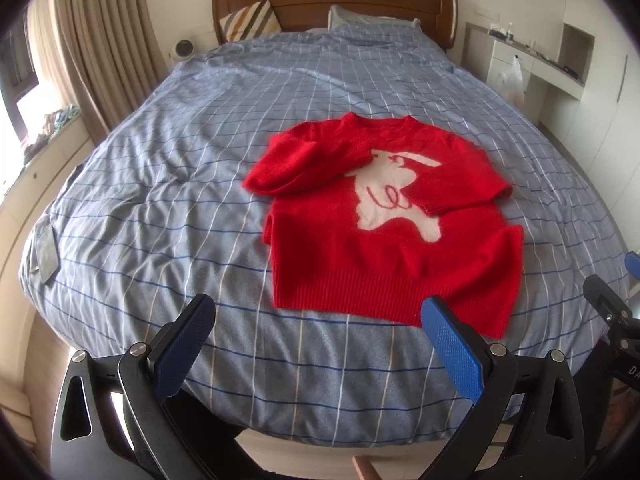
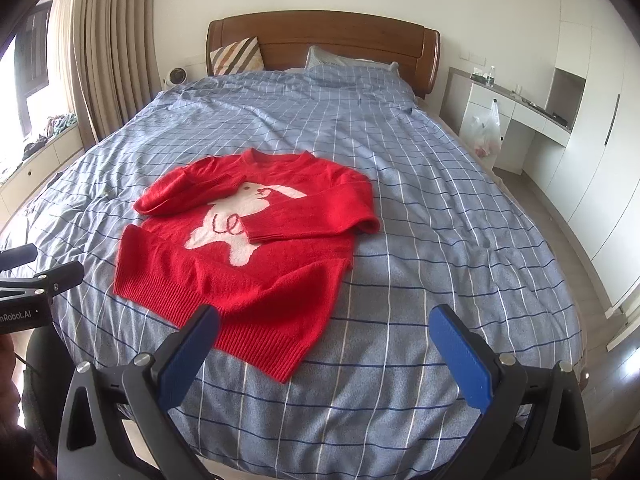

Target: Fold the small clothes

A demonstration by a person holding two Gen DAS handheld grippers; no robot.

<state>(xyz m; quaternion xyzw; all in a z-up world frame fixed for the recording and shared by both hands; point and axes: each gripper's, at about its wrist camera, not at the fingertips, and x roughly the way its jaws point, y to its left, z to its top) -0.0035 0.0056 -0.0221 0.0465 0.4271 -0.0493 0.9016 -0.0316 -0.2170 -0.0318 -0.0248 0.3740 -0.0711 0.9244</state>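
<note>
Red sweater (image 1: 384, 232) flat on blue checked bedspread (image 1: 180, 168), both grippers (image 1: 316, 344) (image 2: 324, 352) spread apart, empty.

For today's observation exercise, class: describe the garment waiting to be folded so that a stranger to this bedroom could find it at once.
Start at the large bed with the wooden headboard and blue checked duvet. Near its foot end lies a red knitted sweater, front up, both sleeves folded across its chest. Its white rabbit motif and bright red colour set it apart from all else on the bed.
</note>
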